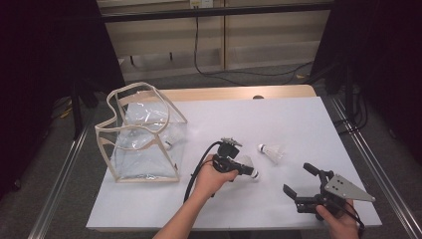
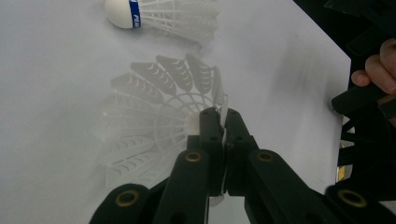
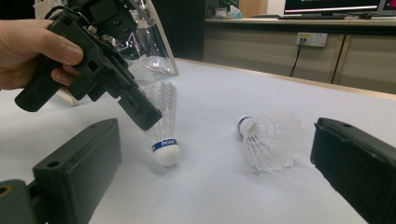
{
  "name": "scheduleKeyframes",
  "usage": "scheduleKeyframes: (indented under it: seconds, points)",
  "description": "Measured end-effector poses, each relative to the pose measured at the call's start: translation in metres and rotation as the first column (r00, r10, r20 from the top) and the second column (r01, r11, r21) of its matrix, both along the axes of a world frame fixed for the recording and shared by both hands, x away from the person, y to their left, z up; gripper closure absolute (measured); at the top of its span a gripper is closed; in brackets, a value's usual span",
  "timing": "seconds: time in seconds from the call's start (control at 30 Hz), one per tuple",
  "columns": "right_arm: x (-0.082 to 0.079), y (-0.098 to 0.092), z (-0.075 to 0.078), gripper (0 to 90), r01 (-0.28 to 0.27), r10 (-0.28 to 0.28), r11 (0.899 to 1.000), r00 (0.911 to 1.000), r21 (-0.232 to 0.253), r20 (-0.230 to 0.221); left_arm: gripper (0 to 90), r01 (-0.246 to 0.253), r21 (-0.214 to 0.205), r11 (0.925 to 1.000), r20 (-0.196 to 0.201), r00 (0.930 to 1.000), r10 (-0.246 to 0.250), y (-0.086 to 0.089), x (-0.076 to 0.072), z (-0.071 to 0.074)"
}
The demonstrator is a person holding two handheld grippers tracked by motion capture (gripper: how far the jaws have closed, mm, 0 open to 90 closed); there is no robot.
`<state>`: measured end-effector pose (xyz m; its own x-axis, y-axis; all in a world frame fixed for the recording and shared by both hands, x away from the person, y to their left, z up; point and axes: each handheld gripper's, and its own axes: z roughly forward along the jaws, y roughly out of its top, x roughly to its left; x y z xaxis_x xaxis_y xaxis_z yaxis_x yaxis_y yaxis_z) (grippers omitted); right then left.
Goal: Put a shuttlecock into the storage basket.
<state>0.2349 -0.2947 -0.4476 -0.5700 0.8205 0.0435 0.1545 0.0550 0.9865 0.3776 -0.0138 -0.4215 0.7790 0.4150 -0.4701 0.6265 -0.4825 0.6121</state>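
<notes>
Two shuttlecocks lie on your white bench [image 1: 298, 124], right of the clear bag [image 1: 144, 134]; grey floor surrounds it. Your left gripper [image 2: 223, 122] pinches the nearer shuttlecock [image 2: 154, 116]; your right gripper [image 1: 298, 179] gapes, holding nothing.

A white shuttlecock [image 3: 164, 135] stands cork-down on the table, its feather skirt pinched at the rim.

In the left gripper view we see the closed jaws hiding part of the skirt rim of the shuttlecock [image 2: 154, 116] they pinch. The second shuttlecock [image 2: 163, 14] is cut off by the top edge (its band lettering stays unreadable).
</notes>
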Motion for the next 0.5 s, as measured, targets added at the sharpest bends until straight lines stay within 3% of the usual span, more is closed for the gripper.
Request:
scheduleKeyframes:
  seconds: [0.5]
  points:
    - [0.002, 0.002, 0.000, 1.8, 0.002, -0.002, 1.000, 1.0000, 0.007, 0.004, 90.0, 0.017, -0.015, 0.9998, 0.002, 0.9999, -0.017, 0.014, 0.002, 0.018]
